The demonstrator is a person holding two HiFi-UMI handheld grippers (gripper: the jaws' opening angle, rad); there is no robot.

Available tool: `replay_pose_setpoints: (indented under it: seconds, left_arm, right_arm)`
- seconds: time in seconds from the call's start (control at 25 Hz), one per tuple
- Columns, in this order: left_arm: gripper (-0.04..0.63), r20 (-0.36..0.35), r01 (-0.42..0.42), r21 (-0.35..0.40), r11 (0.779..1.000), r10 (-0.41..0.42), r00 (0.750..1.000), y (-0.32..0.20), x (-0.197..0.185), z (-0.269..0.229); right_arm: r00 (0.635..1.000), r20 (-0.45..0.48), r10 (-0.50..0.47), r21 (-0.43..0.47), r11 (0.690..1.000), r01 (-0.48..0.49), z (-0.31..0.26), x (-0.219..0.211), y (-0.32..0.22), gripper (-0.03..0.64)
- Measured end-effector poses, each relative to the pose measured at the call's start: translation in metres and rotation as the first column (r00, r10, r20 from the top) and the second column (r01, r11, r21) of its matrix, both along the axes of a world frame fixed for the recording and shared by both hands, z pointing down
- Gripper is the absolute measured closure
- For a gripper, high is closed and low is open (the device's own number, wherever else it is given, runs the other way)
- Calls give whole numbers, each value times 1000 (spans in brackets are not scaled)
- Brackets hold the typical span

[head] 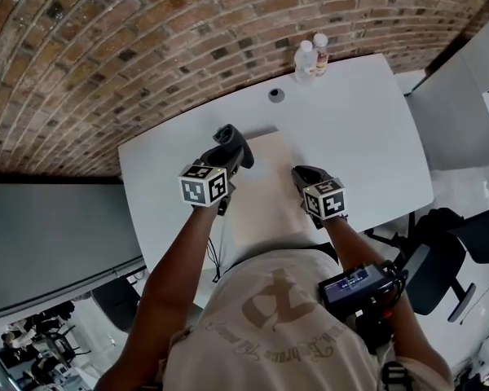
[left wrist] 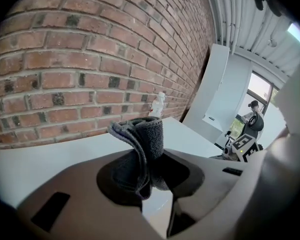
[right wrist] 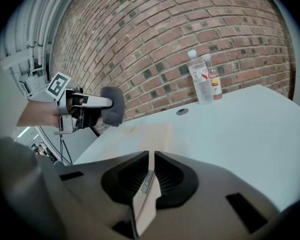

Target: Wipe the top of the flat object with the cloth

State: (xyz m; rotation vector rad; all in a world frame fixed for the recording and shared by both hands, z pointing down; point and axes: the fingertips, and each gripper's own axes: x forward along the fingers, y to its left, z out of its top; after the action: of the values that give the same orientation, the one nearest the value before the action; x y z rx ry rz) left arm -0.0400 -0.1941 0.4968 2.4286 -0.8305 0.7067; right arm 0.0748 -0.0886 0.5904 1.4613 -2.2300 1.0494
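A flat beige board [head: 261,198] lies on the white table [head: 367,129] in front of me. My left gripper [head: 232,155] is shut on a dark grey cloth [head: 233,139], held just above the board's far left corner. In the left gripper view the folded cloth [left wrist: 144,144] sticks up from between the jaws. My right gripper [head: 303,176] is at the board's right edge. In the right gripper view its jaws stand nearly together with the thin board edge [right wrist: 146,196] clamped between them, and the board [right wrist: 145,131] stretches ahead toward the cloth [right wrist: 113,111].
Two plastic bottles [head: 306,59] [head: 320,53] stand at the table's far edge against the brick wall, with a round cable grommet [head: 275,94] in front of them. A dark chair [head: 440,259] stands to the right of the table.
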Motion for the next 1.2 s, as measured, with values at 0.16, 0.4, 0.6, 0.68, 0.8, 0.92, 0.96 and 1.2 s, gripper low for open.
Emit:
replay_pose_setpoints:
  seconds: [0.16,0.4,0.6,0.68,0.8,0.92,0.96,1.2]
  left_arm:
    - [483,18,-55,-10,998,55,998,-20,24,12]
    - [483,59,-104,-49,993,107,992,-43,51,36]
    - [483,85,-102,-81,991,108,991,-61,68,53]
    - [483,97,-117,-95,989,126,987,-66,75,60]
    - [483,104,-136,-111,984,147,984,-75,88,69]
    - [483,100,-132,-134,982,146,984,-85,100,76]
    - [483,102,-128,-147,981,144,984,-87,103,79]
    - [483,130,-81,-242,967,115,985,-91,118,107]
  right_arm:
    - [1000,16,3,-35,999,-3,9,-3,0,526]
    - [999,41,-16,-111,994,21,19,-11,3,489]
    - [998,39,-50,-153,987,55,23,-16,5,489]
    - [998,55,-28,-155,987,36,24,-16,8,489]
    - [997,72,-13,-147,989,24,24,-15,7,488]
    - [997,77,-25,-148,988,36,29,-14,4,486]
    - [997,77,-28,-152,988,39,31,-14,5,486]
    - [997,69,-27,-131,991,36,28,-14,6,483]
